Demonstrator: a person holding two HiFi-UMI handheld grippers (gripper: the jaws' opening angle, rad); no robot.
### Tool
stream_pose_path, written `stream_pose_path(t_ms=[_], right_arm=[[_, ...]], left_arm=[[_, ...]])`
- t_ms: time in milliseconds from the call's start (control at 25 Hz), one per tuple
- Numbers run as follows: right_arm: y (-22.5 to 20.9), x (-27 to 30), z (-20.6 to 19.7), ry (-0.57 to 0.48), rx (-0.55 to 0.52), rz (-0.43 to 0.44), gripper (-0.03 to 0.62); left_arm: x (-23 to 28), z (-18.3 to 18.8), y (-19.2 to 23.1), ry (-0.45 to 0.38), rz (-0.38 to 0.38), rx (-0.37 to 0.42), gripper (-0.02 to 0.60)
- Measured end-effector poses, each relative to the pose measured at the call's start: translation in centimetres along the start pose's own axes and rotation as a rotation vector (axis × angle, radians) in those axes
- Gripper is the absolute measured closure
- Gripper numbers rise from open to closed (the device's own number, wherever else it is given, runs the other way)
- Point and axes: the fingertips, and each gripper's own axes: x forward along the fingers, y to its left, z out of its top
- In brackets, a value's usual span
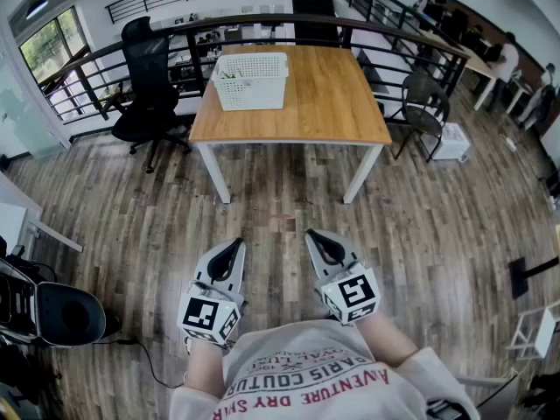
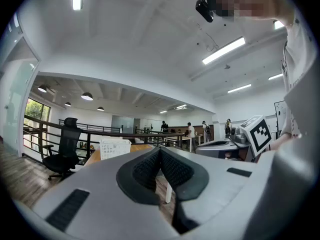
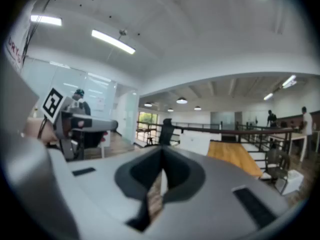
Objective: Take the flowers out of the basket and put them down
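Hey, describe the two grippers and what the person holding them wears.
The left gripper and right gripper are grey tapering shells with black textured pads. Each bears a white cube with black square markers. The person wears a light short-sleeved T-shirt with red lettering.

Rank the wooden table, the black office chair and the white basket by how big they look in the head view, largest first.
1. wooden table
2. black office chair
3. white basket
All three stand at a similar distance from the camera, so nearness hardly skews this order.
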Motion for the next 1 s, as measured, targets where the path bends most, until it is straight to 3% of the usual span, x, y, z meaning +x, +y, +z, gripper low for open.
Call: stream_pose_path(t_ms=[520, 840, 1000], right_arm=[[-0.5, 0.1, -0.2, 0.009, 0.009, -0.014, 0.566], [-1.9, 1.1, -2.5, 0.073, 0.064, -0.025, 0.566], [-3.9, 3.4, -4.2, 0.113, 0.075, -0.005, 0.566]], left_arm=[[0.7, -0.4, -0.2, 0.014, 0.003, -0.023, 0.560], [1.8, -2.2, 0.7, 0.044, 0.027, -0.086, 0.560], [4.1, -3.0, 1.9, 0.054, 0.043, -0.080, 0.560]])
